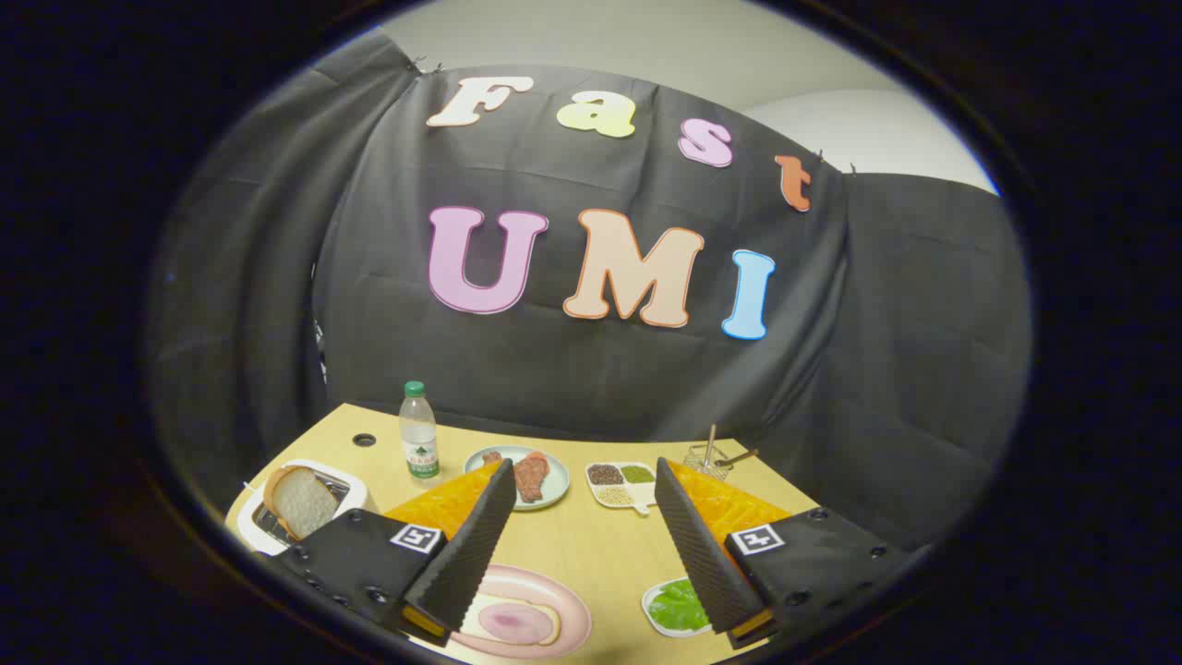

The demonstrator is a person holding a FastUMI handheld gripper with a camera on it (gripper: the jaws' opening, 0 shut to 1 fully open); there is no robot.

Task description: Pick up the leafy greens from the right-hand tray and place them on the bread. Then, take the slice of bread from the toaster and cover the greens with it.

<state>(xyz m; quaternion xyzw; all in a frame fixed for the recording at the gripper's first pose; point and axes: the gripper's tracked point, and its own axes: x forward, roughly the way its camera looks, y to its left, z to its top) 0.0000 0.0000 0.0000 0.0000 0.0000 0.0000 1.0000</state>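
My gripper (pixel 584 485) is open, its two fingers spread wide above the wooden table (pixel 582 545) with nothing between them. Leafy greens (pixel 677 605) lie in a small white tray (pixel 654 617) just inside my right finger, partly hidden by it. A slice of bread (pixel 517 623) with a pink ham-like layer rests on a pink plate (pixel 554 591) beside my left finger. Beyond the left finger a white toaster (pixel 268 531) holds a slice of bread (pixel 300 501) standing up out of its slot.
Further back stand a water bottle (pixel 418 434) with a green cap, a pale plate with meat (pixel 522 476), a divided white dish of grains (pixel 621 485) and a small wire basket with utensils (pixel 709 457). A round hole (pixel 364 440) sits in the table's far left.
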